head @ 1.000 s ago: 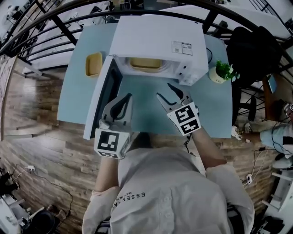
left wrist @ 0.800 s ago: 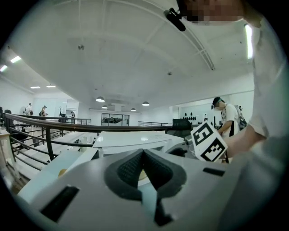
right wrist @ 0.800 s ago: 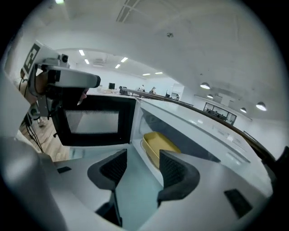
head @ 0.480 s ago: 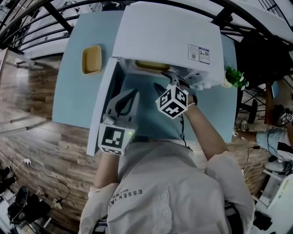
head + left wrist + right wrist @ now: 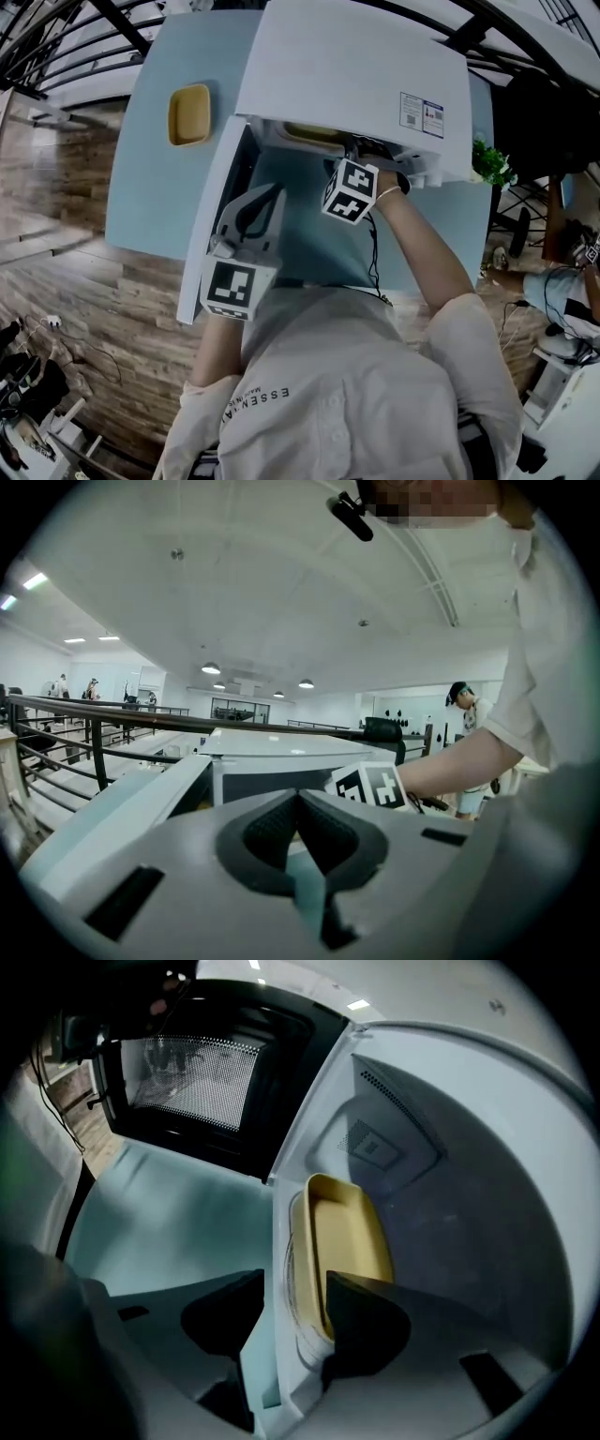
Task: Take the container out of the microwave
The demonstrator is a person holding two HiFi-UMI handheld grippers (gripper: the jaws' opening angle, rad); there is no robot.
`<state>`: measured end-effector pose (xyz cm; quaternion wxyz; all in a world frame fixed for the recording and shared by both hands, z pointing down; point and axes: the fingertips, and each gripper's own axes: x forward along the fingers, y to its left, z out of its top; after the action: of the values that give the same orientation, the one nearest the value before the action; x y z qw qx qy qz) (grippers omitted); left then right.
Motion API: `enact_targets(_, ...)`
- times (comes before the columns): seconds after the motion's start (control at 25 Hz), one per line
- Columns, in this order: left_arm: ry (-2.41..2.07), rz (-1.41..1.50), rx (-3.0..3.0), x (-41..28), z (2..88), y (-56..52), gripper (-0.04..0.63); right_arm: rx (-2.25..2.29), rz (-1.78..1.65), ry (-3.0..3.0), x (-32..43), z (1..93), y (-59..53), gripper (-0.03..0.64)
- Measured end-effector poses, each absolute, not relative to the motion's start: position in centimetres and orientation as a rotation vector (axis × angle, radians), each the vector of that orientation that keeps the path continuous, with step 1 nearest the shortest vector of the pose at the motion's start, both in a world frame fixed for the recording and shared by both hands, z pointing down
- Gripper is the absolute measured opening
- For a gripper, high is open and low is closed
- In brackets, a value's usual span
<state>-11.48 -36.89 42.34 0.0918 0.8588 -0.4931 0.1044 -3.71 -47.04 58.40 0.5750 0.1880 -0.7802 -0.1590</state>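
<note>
A pale blue table (image 5: 155, 202) stands on wood-plank flooring beside a black railing (image 5: 112, 716), in a large open room with round ceiling lights. On it sits a white microwave (image 5: 352, 80) with its door (image 5: 214, 220) swung wide open to the person's left.

The right gripper (image 5: 361, 155) reaches into the mouth of the cavity, its marker cube (image 5: 352, 190) just outside the opening. In the right gripper view the right gripper (image 5: 295, 1302) is rolled onto its side, with its jaws apart. One dark pad sits over the near end of the yellow container (image 5: 347, 1237). The other is on the far side of the cavity's white front lip. The edge of the glass turntable (image 5: 292, 1283) and the container's near rim lie in the gap between them. Whether either pad touches the container cannot be told. The container is a shallow rectangular dish, lying on the turntable inside the microwave.

The left gripper (image 5: 265, 195) hangs over the table in front of the open door. Its jaws are together at the tips with nothing between them.

A second shallow yellow dish (image 5: 189, 114) lies on the table left of the microwave. A small potted plant (image 5: 492, 161) stands at the microwave's right. Another person (image 5: 464, 705) stands far back in the room.
</note>
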Motion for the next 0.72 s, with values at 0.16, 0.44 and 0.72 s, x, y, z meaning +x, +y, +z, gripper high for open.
enact_targets(0.16, -1.464, 0.310, 2.537, -11.5, 42.3, -36.8, 0.002, 0.406, -0.423, -1.779, -3.7, 59.2, -47.5, 0.173)
enact_targets(0.44, -1.467, 0.312, 2.575, -11.5, 41.7, -36.4, 0.002, 0.408, -0.497, -1.718, -3.9, 59.4, -48.9, 0.071)
enact_targets(0.72, -1.472, 0.313, 2.589, -11.6, 41.5, -35.9, 0.002, 0.408, -0.475, -1.718, -3.7, 59.9, -48.8, 0.026)
